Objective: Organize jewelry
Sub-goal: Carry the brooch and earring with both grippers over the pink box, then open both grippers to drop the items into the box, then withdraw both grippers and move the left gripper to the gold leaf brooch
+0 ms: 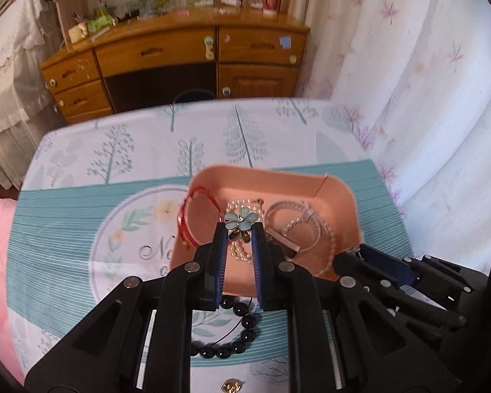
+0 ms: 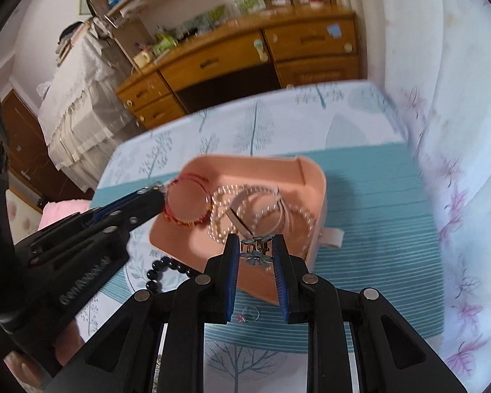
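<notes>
A pink tray (image 1: 340,196) sits on the patterned cloth and holds a red cord bracelet (image 1: 193,216), a pearl strand (image 1: 242,252) and silver bangles (image 1: 294,222). My left gripper (image 1: 240,226) is shut on a blue flower hair clip (image 1: 242,221) above the tray. My right gripper (image 2: 255,245) is shut on another flower claw clip (image 2: 257,250) over the tray's (image 2: 317,177) near corner. A black bead bracelet (image 1: 235,330) lies on the cloth in front of the tray; it also shows in the right wrist view (image 2: 162,270). The right gripper's fingers (image 1: 386,262) show at the tray's right.
A small gold piece (image 1: 230,386) lies near the table's front edge. A thin ring with a pink stone (image 2: 248,314) lies on the cloth under my right gripper. A wooden desk (image 1: 180,59) stands beyond the table. A curtain (image 1: 425,82) hangs on the right.
</notes>
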The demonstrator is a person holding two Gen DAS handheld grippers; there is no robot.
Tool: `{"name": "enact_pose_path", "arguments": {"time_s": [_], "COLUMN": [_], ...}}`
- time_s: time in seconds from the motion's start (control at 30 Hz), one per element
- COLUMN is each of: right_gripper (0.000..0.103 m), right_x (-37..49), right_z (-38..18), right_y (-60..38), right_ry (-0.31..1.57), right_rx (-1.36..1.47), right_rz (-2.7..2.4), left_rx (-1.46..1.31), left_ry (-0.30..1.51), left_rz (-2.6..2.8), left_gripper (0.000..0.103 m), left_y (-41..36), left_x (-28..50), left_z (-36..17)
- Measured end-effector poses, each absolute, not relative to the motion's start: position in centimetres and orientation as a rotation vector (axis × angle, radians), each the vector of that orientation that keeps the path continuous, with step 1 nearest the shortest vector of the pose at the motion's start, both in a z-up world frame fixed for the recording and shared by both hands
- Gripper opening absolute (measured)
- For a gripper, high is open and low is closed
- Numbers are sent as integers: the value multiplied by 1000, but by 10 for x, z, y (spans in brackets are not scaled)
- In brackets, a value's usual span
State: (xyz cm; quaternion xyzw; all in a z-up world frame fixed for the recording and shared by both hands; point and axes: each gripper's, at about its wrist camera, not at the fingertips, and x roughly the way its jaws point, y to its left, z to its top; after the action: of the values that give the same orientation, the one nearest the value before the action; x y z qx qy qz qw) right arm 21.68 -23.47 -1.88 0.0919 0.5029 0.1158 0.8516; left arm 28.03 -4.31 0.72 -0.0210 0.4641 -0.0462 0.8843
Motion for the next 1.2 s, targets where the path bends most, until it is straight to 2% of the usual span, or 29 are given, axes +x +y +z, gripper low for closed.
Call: {"name": "enact_pose_path", "arguments": {"time_s": [0.23,0.3,0.37,0.47,0.53,0.6,0.67,0.7,1.2], "right_gripper": [20,26,40,40,40,40,40,40,40], "right_x": [223,225,225,221,216,211,205,201,126], "right_z": [-49,-51,-51,-45,-39,-35,-29,-28,-1], "right_y": [-232,-232,-231,-233,-235,-234,-232,-231,-251], "right_ry": [1106,1115,1108,1088,1079,1069,1057,1052,1034], "right_rx": [206,211,207,211,222,213,194,186,151], "right_rz": [243,250,238,234,241,242,243,243,243], "left_rx": [-63,-65,-67,-72,-87,-114,-137,-139,-94], "left_ry": [1033,1051,1069,1092,1104,1106,1093,1083,964], "left_rz": [-97,-101,-104,-105,-116,-129,-135,-132,-93], "left_gripper": [12,13,13,15,20,38,51,54,54], "left_y": [-41,-41,-39,-36,-33,-29,-25,-23,-1], "left_x": [292,293,292,289,286,282,277,273,195], "left_z": [-27,-31,-34,-38,-38,-37,-33,-31,17]}}
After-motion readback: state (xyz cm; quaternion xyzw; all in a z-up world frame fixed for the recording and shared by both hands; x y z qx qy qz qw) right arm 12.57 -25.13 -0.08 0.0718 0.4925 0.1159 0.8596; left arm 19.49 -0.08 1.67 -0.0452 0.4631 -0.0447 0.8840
